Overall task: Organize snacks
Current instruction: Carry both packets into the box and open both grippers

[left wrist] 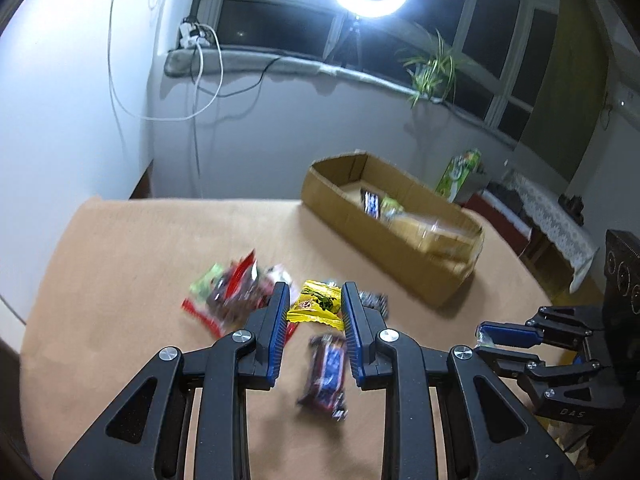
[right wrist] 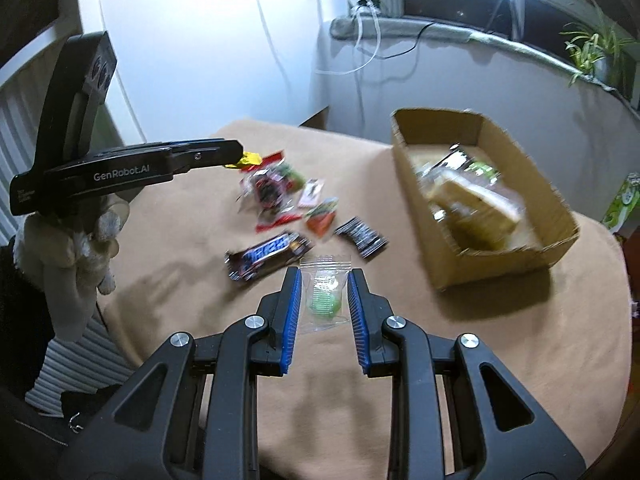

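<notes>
Yellow packet (left wrist: 316, 306): you're holding it between your left gripper (left wrist: 315, 308) fingers, above the tabletop; from the right wrist view it's sticking out past the fingertips as a yellow corner (right wrist: 245, 159).
Left gripper: its fingers are sitting narrow, clamping the yellow packet from both sides.
Clear bag (right wrist: 325, 294): a small see-through pouch with something green inside is sitting between your right gripper (right wrist: 324, 296) fingers, near the tabletop's near edge.
Right gripper: the fingers are standing partly apart with the clear bag between them; whether the pads are pressing it, you cannot tell.
Chocolate bar (right wrist: 269, 255): a dark wrapper with blue lettering is lying flat on the tabletop, just left of the clear bag; it's showing blurred below the left fingers too (left wrist: 326, 372).
Snack pile (right wrist: 276, 192): red, green and clear packets are lying bunched toward the tabletop's middle, with a dark striped packet (right wrist: 362, 236) just to the right of them.
Cardboard box (right wrist: 496, 268): it's sitting open along the tabletop's right edge, already holding several wrapped snacks (right wrist: 472, 196).
Tabletop (right wrist: 500, 360): a tan cloth is covering it.
</notes>
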`<state>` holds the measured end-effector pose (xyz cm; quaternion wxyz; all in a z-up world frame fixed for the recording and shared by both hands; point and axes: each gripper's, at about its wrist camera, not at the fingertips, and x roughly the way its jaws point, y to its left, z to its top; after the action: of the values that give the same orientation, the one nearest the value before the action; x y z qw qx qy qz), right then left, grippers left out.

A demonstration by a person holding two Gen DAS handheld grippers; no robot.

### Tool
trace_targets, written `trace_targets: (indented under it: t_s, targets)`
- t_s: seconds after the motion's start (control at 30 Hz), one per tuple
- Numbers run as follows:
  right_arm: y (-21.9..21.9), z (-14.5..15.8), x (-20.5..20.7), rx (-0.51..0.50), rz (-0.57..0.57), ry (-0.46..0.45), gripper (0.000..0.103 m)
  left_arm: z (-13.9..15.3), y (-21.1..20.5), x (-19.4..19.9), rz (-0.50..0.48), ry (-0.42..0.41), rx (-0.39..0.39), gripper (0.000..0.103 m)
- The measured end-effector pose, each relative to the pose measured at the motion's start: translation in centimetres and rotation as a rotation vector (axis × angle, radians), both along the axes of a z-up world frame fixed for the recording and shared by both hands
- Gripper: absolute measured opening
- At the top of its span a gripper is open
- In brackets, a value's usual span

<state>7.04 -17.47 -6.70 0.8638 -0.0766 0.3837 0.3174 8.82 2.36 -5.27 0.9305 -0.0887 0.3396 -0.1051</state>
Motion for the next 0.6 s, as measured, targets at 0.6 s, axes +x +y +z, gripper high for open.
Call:
trace_targets:
  t_s: [0.6]
  targets:
    - [-7.6, 4.8, 8.6, 0.043, -0.193, -0.083, 0.025, 2.1, -5.0, 7.9, -0.061, -0.030, -0.048, 0.025]
